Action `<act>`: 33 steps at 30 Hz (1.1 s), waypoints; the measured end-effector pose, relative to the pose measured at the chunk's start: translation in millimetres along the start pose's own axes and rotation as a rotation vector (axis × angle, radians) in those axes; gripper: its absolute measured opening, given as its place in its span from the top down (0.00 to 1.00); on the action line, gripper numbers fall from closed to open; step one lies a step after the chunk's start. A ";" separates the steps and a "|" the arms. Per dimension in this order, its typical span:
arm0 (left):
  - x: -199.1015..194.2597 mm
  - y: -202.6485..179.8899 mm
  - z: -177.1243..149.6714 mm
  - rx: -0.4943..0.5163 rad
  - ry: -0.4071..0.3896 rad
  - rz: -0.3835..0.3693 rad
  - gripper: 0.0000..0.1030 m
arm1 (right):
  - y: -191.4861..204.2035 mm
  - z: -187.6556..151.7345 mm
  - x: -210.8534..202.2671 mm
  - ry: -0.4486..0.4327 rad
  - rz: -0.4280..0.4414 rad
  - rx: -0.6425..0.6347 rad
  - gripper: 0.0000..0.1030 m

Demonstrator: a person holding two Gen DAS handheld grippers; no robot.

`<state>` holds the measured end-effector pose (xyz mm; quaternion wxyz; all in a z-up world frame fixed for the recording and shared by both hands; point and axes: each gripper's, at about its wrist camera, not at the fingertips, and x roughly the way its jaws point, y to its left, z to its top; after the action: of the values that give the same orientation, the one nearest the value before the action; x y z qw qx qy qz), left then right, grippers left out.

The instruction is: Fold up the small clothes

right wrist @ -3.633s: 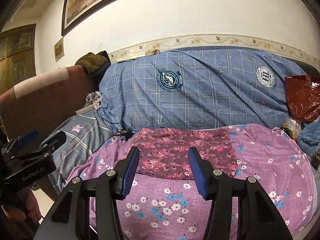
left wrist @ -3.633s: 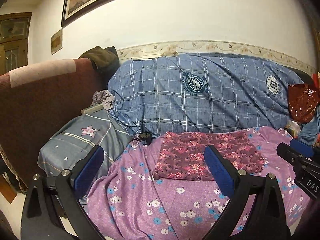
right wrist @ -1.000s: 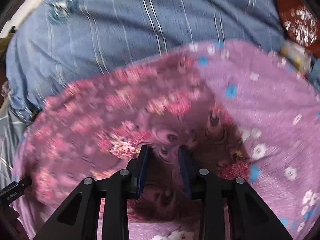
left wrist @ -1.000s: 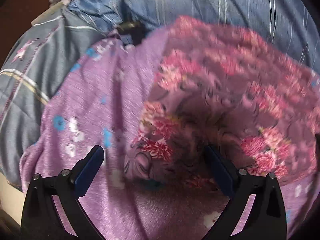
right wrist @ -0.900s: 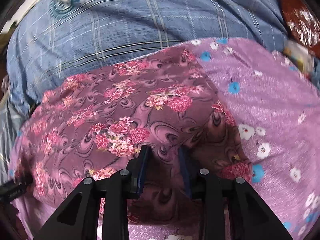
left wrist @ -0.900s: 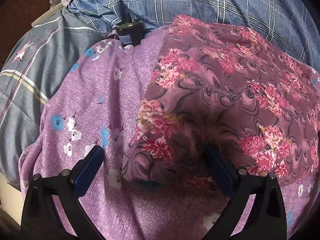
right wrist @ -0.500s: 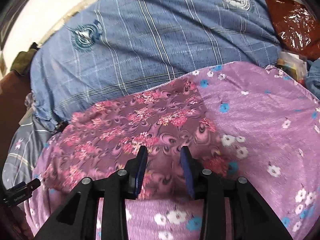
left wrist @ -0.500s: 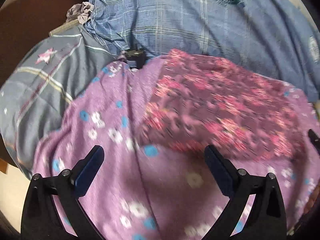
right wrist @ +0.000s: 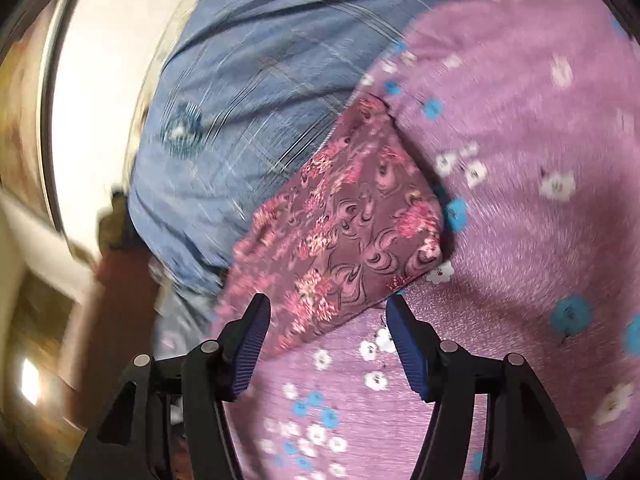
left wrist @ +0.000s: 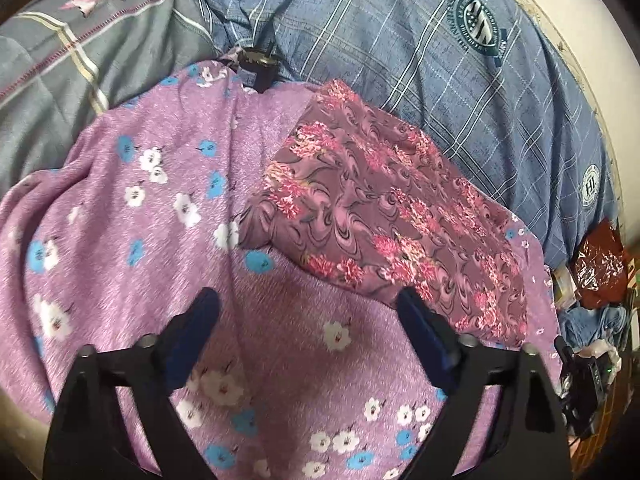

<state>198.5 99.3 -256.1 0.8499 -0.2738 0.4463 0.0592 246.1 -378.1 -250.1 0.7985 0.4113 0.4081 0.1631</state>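
Note:
A folded maroon garment with pink flowers (left wrist: 384,216) lies flat on a purple flowered sheet (left wrist: 160,208). My left gripper (left wrist: 308,320) is open and empty, hovering just in front of the garment's near edge. In the right wrist view the same garment (right wrist: 340,236) lies tilted. My right gripper (right wrist: 326,320) is open and empty, just short of its near edge. That view is motion-blurred.
A blue plaid cushion (left wrist: 440,60) rises behind the garment. A grey star-print pillow (left wrist: 72,40) lies at the left. A dark clip (left wrist: 256,64) sits at the sheet's far edge. A red-brown plastic bag (left wrist: 596,268) and clutter lie at the right.
My right gripper has opened from the garment's edge, pulled back and swung sideways. My left gripper has drawn back and tilted, staying open. The garment now lies flat and free.

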 end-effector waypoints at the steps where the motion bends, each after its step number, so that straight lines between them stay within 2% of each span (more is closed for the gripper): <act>1: 5.4 2.2 2.2 -0.012 0.010 -0.011 0.33 | -6.5 2.3 2.2 0.006 0.020 0.043 0.38; 2: 10.4 4.2 3.2 -0.026 0.024 -0.029 0.39 | -12.3 4.3 5.2 0.015 0.038 0.081 0.38; 4: 23.3 6.1 4.4 -0.064 0.052 -0.072 0.40 | -21.6 7.2 15.2 0.042 0.054 0.145 0.37; 7: 37.7 2.8 7.9 -0.081 0.053 -0.106 0.39 | -28.2 10.1 27.8 0.059 0.060 0.193 0.37; 9: 48.4 2.2 10.3 -0.105 0.067 -0.123 0.36 | -28.2 10.9 37.9 0.071 0.045 0.205 0.37; 11: 62.3 3.5 11.3 -0.147 0.102 -0.159 0.27 | -29.5 10.4 45.8 0.083 0.028 0.219 0.36; 15: 64.1 5.6 4.3 -0.135 0.025 -0.210 0.20 | -24.2 9.9 64.2 0.100 -0.058 0.185 0.34; 19: 66.2 0.9 9.9 -0.093 0.014 -0.240 0.18 | -15.2 13.9 76.1 0.074 -0.089 0.130 0.32; 24: 75.7 11.6 24.5 -0.181 -0.025 -0.335 0.19 | -10.3 18.1 86.5 0.010 -0.076 0.115 0.32; 27: 76.9 12.4 28.0 -0.196 -0.062 -0.371 0.27 | -3.5 18.7 93.9 -0.011 -0.067 0.072 0.38; 29: 78.0 9.2 30.3 -0.170 -0.089 -0.363 0.47 | -0.4 18.7 99.8 -0.018 -0.085 0.040 0.48; 30: 78.7 8.4 31.1 -0.160 -0.094 -0.354 0.51 | -1.0 18.8 102.3 -0.020 -0.100 0.036 0.54; 31: 80.6 6.6 32.5 -0.140 -0.098 -0.330 0.53 | -3.5 19.8 104.5 -0.025 -0.114 0.043 0.58; 33: 85.1 8.2 32.9 -0.143 -0.089 -0.314 0.53 | -8.0 22.0 105.3 -0.039 -0.113 0.071 0.58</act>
<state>270.2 111.1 -312.0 0.8461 -0.3970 0.3544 -0.0307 327.5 -331.7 -303.6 0.7992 0.4185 0.4208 0.0952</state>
